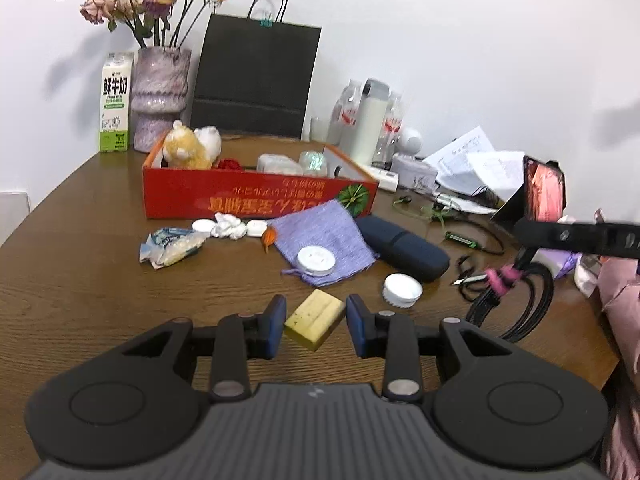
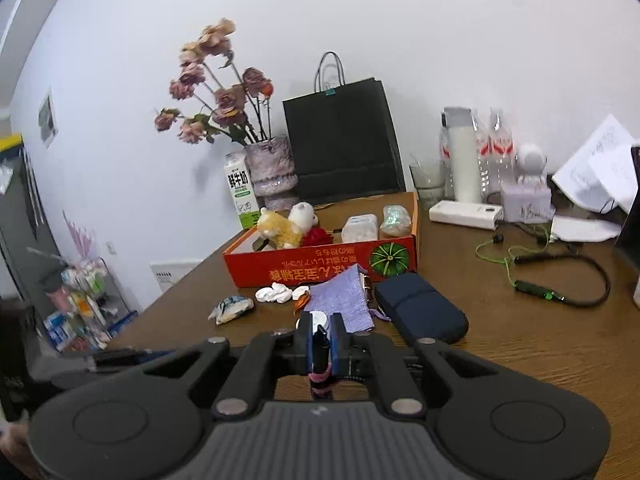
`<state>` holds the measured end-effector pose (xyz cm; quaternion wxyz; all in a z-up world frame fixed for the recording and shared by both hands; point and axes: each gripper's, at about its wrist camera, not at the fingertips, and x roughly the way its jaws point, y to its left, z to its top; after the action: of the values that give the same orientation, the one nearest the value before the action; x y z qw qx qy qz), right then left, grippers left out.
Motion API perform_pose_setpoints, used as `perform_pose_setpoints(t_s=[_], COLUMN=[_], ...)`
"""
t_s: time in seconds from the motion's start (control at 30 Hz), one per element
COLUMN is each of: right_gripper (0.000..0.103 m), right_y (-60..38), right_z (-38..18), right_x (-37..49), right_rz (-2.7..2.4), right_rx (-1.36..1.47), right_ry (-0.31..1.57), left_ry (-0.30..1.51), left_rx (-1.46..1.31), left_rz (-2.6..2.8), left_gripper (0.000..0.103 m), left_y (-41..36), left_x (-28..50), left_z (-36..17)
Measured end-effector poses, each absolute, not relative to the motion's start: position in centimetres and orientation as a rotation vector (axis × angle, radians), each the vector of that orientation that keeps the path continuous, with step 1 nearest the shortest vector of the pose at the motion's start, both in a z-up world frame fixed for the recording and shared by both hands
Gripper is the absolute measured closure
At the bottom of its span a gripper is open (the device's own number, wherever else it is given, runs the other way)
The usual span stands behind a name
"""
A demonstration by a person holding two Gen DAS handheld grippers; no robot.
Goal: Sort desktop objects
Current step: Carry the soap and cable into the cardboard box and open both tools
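My left gripper [image 1: 316,303] is shut on a yellow block [image 1: 316,322], held tilted just above the wooden table [image 1: 80,300]. In the right wrist view my right gripper [image 2: 321,326] is shut on a black cable bundle [image 2: 320,350] bound with a pink tie [image 2: 320,382]. From the left wrist view the right gripper [image 1: 528,234] reaches in from the right edge, and the cable bundle [image 1: 516,304] hangs below it in loops. A red cardboard box [image 1: 256,196] further back holds plush toys [image 1: 188,146] and small containers.
In front of the box lie a purple pouch [image 1: 320,236] with a white round cap [image 1: 316,260], a white lid [image 1: 402,290], a dark blue case [image 1: 404,246], a snack wrapper [image 1: 172,246] and crumpled tissue [image 1: 228,228]. Along the wall stand a vase [image 1: 160,96], milk carton [image 1: 115,104], black bag [image 1: 256,80] and bottles [image 1: 372,120].
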<state>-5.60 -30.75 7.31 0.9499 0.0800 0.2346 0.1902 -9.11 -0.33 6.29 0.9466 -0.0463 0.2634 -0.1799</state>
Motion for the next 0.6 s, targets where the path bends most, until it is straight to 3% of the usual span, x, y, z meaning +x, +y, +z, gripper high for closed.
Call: perform_pose_setpoints(t_s=[0.27, 0.6], right_gripper=[0.098, 0.098], right_y=[-28.3, -24.1], right_z=[9.4, 14.5], right_x=[-4.6, 8.6], right_rz=[0.461, 0.493], right_rx=[0.115, -0.003], right_ry=[0.442, 0.379], left_ry=[0.493, 0.477], left_rx=[-0.101, -0.027], left_rz=[-0.365, -0.257], left_gripper=[0.07, 0.07], left_y=[0.6, 1.9], left_x=[-7.0, 7.4], left_z=[8.7, 13.6])
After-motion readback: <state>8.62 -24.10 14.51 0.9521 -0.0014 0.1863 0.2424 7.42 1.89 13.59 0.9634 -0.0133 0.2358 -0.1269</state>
